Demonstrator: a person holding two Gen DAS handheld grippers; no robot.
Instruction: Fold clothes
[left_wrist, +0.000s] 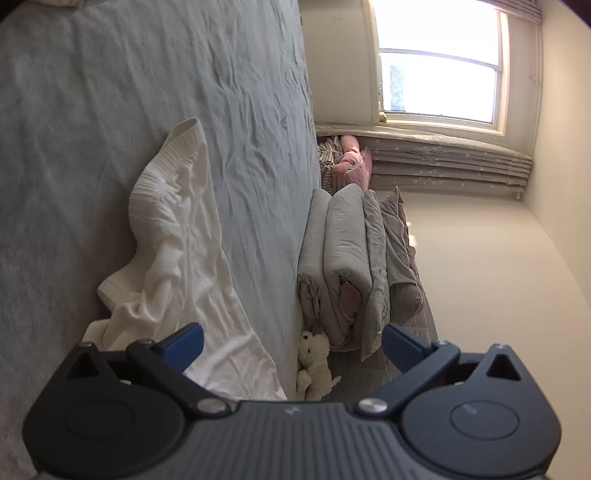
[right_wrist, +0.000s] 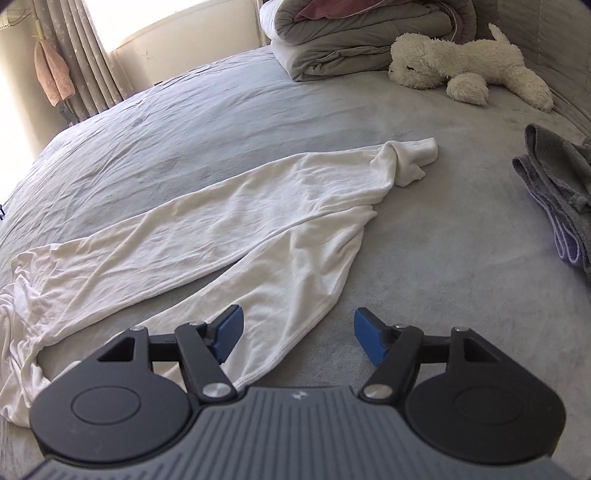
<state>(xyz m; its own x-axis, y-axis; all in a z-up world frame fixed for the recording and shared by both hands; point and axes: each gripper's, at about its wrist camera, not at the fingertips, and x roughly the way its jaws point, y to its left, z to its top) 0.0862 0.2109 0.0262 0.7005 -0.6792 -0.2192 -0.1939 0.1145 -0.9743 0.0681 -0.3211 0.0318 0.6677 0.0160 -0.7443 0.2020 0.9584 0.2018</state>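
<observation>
The left gripper (left_wrist: 291, 343) is standing spread as wide as it goes, with nothing between its blue pads (left_wrist: 184, 345); one pad is hovering over the near edge of the white garment (left_wrist: 177, 236), the other over bare sheet. That view is rolled on its side, so the bed (left_wrist: 92, 110) is running up the picture. The right gripper (right_wrist: 298, 338) is also standing apart and empty, tilted down at the hem of the garment (right_wrist: 236, 218), which is lying just ahead of its left pad (right_wrist: 229, 332). Both look to be lining up for a fresh hold rather than carrying cloth.

The garment is lying stretched slantwise across the bed (right_wrist: 443, 280), mostly flat but creased, one end twisted into a knot-like bunch and the other end crumpled near the left gripper. It seems spread like this so it can be smoothed and doubled over; the bunched ends will probably need straightening first.

Around it, a grey cloth pile (right_wrist: 557, 184) is sitting well apart to the right, a plush toy (right_wrist: 469, 70) and a folded duvet (right_wrist: 354, 40) are lying at the far side, and curtains (right_wrist: 81, 55) are hanging by the window (left_wrist: 439, 62). Nothing is lying on the garment or blocking either gripper.
</observation>
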